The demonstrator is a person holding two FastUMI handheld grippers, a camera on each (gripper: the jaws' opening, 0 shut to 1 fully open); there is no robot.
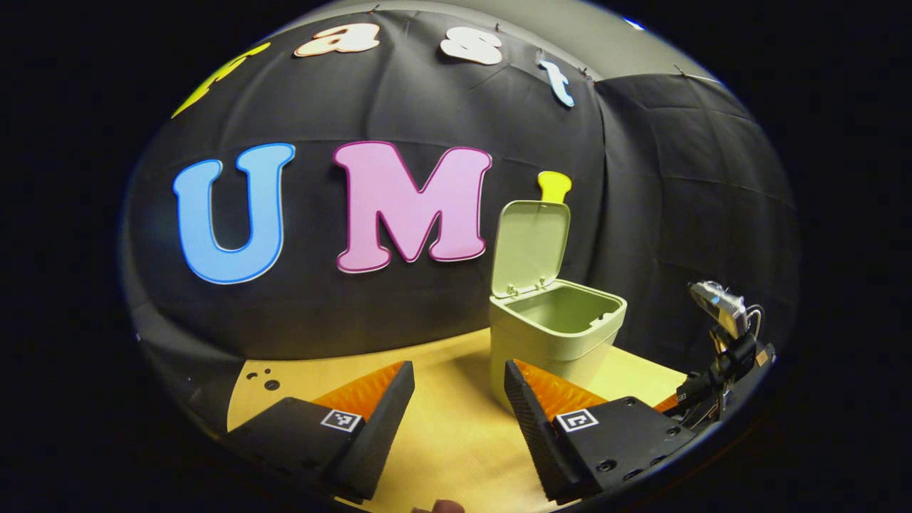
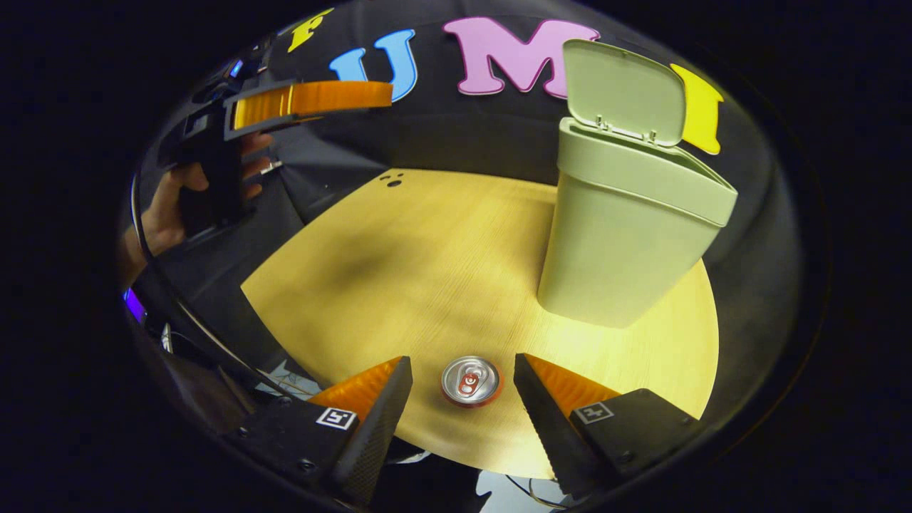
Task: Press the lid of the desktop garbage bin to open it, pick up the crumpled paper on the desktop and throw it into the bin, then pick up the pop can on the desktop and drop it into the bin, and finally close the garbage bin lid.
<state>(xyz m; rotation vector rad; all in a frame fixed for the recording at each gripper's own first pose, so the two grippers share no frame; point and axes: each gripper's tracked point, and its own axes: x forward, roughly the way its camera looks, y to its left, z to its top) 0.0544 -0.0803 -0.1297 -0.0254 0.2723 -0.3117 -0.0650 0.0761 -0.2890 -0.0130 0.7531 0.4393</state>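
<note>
In the left gripper view, my left gripper (image 1: 459,402) hangs above the wooden table (image 1: 442,442) with its fingers spread wide and nothing between them. Just past its right finger stands the garbage bin (image 1: 552,335), its lid (image 1: 531,246) swung up and standing nearly upright at the back, so the inside is open to view (I can see no contents from this angle). At the right edge of that view my right gripper (image 1: 719,349) shows farther off, too small to read its jaws there.

In the right gripper view, my right gripper (image 2: 463,410) is open, fingers apart and not touching anything. The pop can (image 2: 470,381) stands upright on the table (image 2: 427,263) between the fingertips, top facing me. The bin (image 2: 620,235) stands beyond it to the right, lid (image 2: 623,92) raised. At upper left, my hand (image 2: 167,206) holds the left gripper (image 2: 306,103).
</note>
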